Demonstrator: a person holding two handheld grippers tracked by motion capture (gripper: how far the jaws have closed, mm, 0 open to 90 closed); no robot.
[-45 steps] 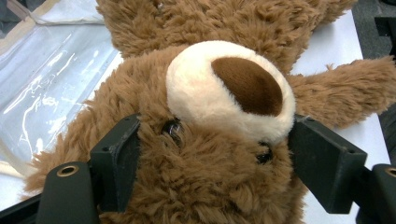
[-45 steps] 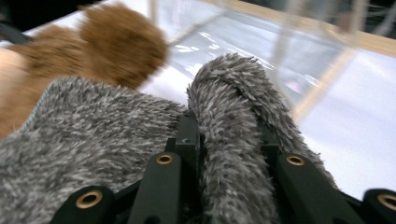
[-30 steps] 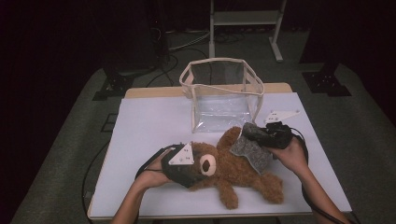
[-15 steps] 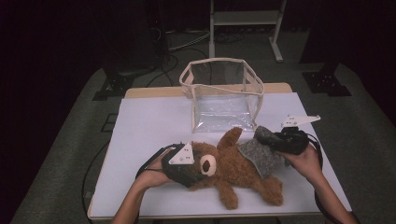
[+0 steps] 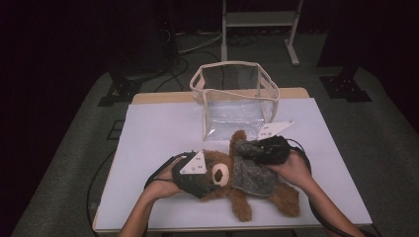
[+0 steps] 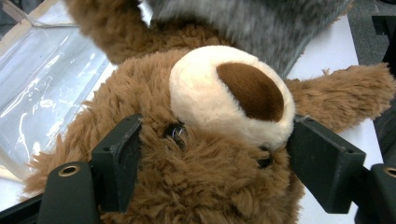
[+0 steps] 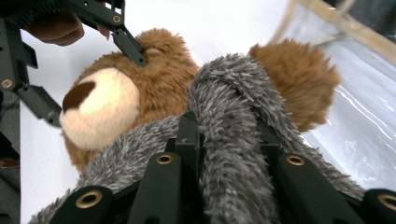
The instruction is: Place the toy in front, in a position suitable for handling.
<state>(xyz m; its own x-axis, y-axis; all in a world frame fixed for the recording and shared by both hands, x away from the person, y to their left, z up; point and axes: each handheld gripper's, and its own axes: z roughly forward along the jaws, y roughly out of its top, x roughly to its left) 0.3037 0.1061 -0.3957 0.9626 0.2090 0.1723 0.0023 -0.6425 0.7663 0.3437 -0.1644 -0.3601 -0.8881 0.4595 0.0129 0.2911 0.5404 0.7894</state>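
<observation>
A brown teddy bear (image 5: 242,205) lies on its back on the white table (image 5: 158,128), head to the left. My left gripper (image 5: 210,177) is shut on the bear's head (image 6: 224,88), one jaw on each side of the face by the pale snout. A grey furry garment (image 5: 254,175) covers the bear's trunk. My right gripper (image 5: 245,149) is shut on a bunched fold of that grey garment (image 7: 233,93) near the bear's raised arm (image 7: 299,79). In the right gripper view the bear's head (image 7: 154,79) and the left gripper (image 7: 86,74) show beyond the fold.
A clear plastic bag (image 5: 232,98) with beige trim stands open just behind the bear, near the table's far edge. Bare table lies to the far left and far right. Cables trail from both grippers off the front of the table.
My right gripper swung out to the right, then came back left over the bear's chest with the grey garment in it. The left gripper and the bear's head stayed put.
</observation>
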